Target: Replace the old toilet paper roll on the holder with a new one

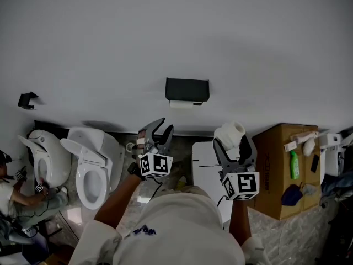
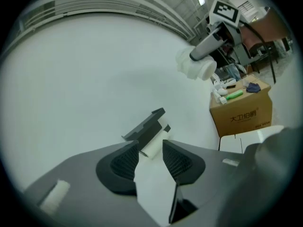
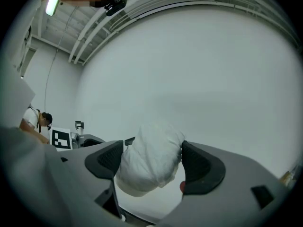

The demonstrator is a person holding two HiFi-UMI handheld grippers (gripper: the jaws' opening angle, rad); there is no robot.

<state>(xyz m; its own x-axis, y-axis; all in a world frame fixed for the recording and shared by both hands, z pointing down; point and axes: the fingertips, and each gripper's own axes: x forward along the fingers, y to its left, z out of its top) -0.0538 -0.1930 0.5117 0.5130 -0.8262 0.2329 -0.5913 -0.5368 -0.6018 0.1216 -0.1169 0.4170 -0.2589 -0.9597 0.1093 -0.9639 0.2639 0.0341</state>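
My right tongs [image 1: 233, 147] squeeze a soft, puffy white toilet paper roll [image 3: 151, 160]. My left tongs [image 2: 150, 148] are wide apart (empty), facing the boxy black wall holder [image 1: 187, 89] with a thin white roll [image 1: 181, 104] under it.

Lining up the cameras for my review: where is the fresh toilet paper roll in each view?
Head view: right of centre, toilet paper roll held in the right gripper.
Left gripper view: upper right.
Right gripper view: lower centre, clamped between the jaws.
Shared landmark: black wall holder, head and left gripper views.
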